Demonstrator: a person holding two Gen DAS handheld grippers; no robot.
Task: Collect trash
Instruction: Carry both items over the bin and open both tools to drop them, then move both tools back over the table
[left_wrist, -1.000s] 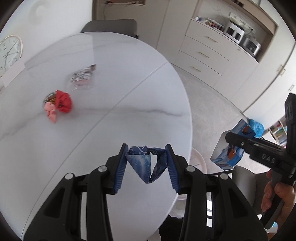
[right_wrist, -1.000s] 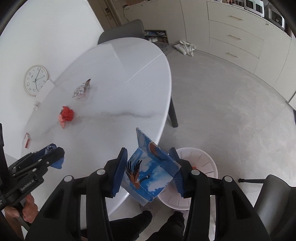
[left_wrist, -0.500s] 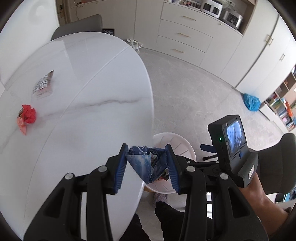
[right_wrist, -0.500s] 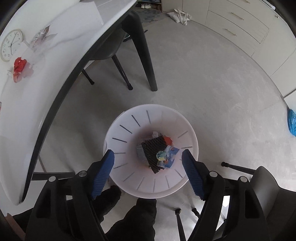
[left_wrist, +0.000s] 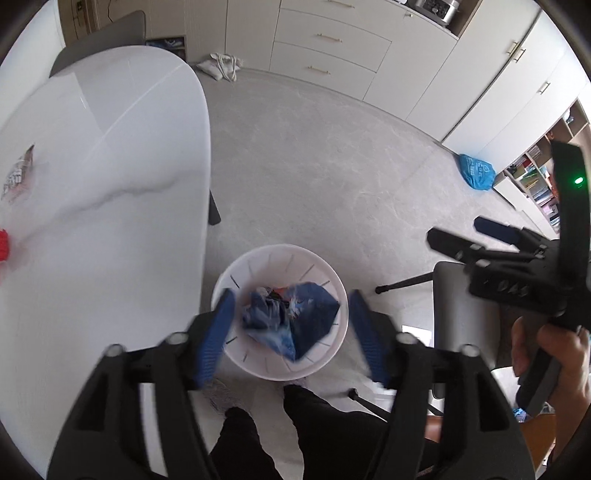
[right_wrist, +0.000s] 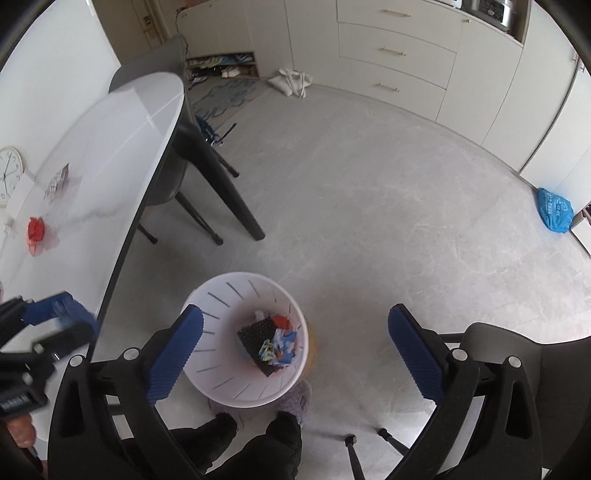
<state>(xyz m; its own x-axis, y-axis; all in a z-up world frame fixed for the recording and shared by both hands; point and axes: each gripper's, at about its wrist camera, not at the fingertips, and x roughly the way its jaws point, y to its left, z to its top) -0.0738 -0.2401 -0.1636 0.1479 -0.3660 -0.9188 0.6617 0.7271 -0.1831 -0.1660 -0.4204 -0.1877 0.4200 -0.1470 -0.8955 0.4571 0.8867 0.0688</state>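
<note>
Release has just happened: a second ago each gripper pinched blue trash, now the left gripper (left_wrist: 291, 332) opens its fingers over the white bin (left_wrist: 236, 273), blue wrapper (left_wrist: 273, 321) loose between them, and the right gripper (right_wrist: 295, 350) opens empty. Red wrapper (right_wrist: 36, 229) and foil packet (right_wrist: 55, 182) remain on the surface (right_wrist: 110, 155); no writing is legible.

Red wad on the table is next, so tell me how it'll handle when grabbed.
The red crumpled wrapper looks soft and light, so it should probably squash between the pads. On the glossy white table it may slide if nudged.
</note>
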